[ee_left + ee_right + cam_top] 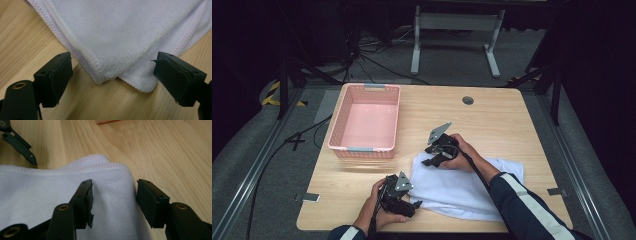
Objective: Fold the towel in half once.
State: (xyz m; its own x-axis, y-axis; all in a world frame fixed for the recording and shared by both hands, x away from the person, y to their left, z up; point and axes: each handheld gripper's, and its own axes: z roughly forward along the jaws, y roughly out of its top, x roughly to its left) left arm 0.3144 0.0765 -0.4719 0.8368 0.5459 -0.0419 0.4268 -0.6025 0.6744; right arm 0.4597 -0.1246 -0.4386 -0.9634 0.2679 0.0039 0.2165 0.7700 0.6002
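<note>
A white folded towel [462, 187] lies on the wooden table [492, 120] at the near right. My left gripper [414, 204] is at the towel's near left corner, and its jaws stand wide apart. That doubled, stitched corner [110, 50] lies between the pads without touching either one. My right gripper [428, 156] is at the towel's far left corner. It is open, with one jaw over the cloth [37, 195] and the other past the folded edge above bare wood. No pad presses on the towel.
An empty pink plastic basket [335, 125] stands at the table's far left, close beyond the towel. A round cable hole [468, 100] sits near the far edge. A metal stand's legs [416, 45] rise behind the table. The other gripper's jaw [17, 143] shows at the right gripper view's top left.
</note>
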